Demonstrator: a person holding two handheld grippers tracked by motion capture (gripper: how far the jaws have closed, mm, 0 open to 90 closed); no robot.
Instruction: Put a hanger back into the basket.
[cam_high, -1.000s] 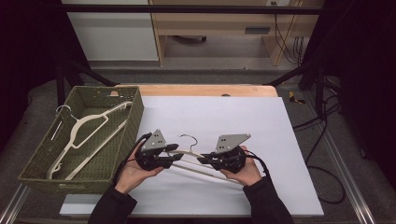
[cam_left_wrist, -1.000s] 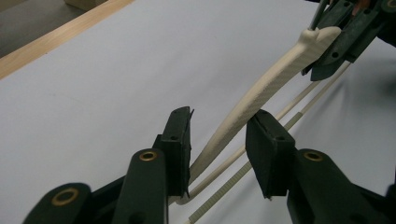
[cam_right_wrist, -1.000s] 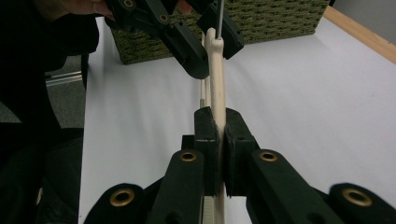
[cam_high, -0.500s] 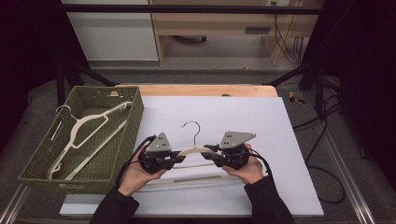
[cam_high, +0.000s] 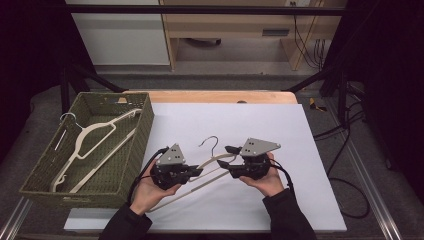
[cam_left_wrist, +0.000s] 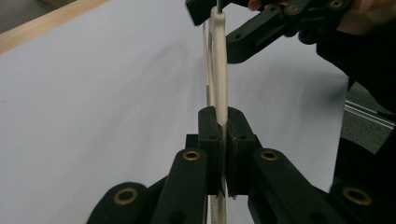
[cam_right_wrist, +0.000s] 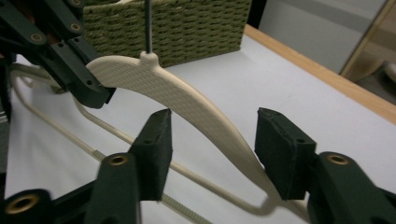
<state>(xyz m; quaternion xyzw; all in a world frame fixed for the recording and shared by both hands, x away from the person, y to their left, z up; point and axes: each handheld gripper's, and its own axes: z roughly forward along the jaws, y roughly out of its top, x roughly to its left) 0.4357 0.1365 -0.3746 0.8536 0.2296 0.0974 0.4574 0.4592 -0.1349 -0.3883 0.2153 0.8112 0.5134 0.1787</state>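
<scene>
I see a cream hanger (cam_high: 212, 162) with a textured, curved shoulder and dark wire hook, held between my two claws. My left gripper (cam_left_wrist: 223, 140) has just been closing and clamps its arm; my right gripper (cam_right_wrist: 212, 142) has just been opening, jaws standing off either side of it.

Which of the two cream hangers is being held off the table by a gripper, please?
The hanger over the white table, clamped by the left gripper; the other hanger lies loose in the green basket.
</scene>
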